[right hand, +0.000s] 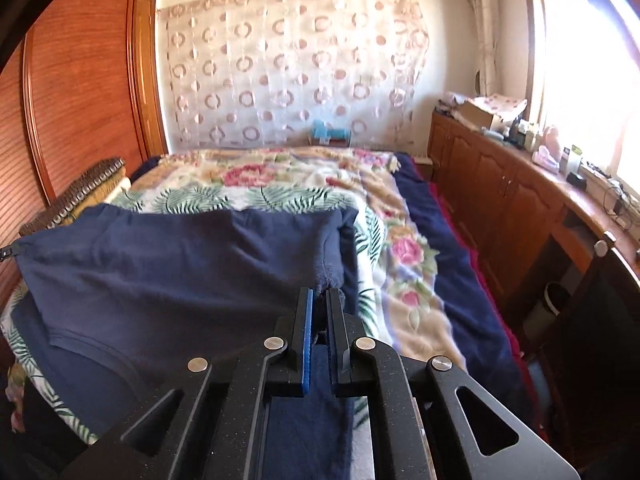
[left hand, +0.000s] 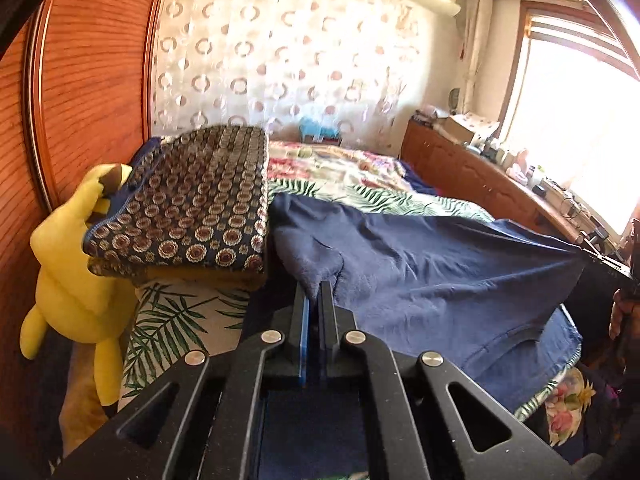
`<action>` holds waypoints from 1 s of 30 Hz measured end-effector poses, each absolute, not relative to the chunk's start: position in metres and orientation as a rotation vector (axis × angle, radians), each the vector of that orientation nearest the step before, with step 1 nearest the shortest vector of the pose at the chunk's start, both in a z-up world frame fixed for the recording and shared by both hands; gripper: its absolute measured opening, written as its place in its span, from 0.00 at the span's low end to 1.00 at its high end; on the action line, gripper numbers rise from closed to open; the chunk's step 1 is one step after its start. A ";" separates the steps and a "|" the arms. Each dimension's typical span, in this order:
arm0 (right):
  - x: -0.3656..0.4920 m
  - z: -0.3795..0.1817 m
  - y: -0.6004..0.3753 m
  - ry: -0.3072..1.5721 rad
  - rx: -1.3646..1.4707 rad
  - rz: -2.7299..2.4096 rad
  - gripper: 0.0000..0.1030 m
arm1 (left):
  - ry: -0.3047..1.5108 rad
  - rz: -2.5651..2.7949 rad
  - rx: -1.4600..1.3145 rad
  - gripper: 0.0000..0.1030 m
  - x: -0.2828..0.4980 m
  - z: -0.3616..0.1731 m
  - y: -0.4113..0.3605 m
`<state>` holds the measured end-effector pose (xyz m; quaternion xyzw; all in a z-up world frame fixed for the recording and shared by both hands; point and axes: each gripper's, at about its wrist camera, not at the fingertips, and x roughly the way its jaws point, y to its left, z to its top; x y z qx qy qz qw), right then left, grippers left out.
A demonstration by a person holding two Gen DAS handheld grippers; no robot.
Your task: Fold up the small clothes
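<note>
A dark blue garment [left hand: 432,272] is stretched taut above the flowered bedspread [left hand: 352,172]. My left gripper [left hand: 316,286] is shut on a bunched corner of it at the garment's left side. My right gripper [right hand: 320,294] is shut on the opposite corner of the same blue garment [right hand: 168,276], pinching a fold between its pads. In the left wrist view the right gripper [left hand: 604,258] shows at the far right edge, pulling the cloth into a point. In the right wrist view the tip of the left gripper [right hand: 6,252] peeks in at the left edge.
A folded patterned blanket stack [left hand: 188,208] lies on the bed's left side with a yellow plush toy [left hand: 76,276] beside it. A wooden wardrobe [right hand: 80,92] stands left, a wooden counter [right hand: 512,192] with clutter runs along the right under a bright window. A dark chair [right hand: 600,320] stands near the right.
</note>
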<state>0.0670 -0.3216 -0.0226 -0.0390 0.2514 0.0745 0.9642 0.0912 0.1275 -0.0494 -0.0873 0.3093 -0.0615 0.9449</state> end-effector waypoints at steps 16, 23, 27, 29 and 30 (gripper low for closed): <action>0.033 -0.054 -0.338 0.590 -0.080 0.140 0.06 | 0.761 -0.059 -0.198 0.04 0.073 -0.097 0.150; 0.046 -0.094 -0.338 0.678 -0.056 0.136 0.06 | 0.821 -0.046 -0.173 0.04 0.063 -0.123 0.143; 0.052 -0.088 -0.335 0.659 -0.043 0.142 0.06 | 0.803 -0.032 -0.160 0.18 0.058 -0.117 0.144; 0.047 -0.083 -0.332 0.645 -0.048 0.138 0.06 | 0.791 -0.028 -0.162 0.38 0.054 -0.113 0.144; 0.044 -0.081 -0.331 0.634 -0.052 0.139 0.07 | 0.786 -0.029 -0.166 0.43 0.054 -0.111 0.144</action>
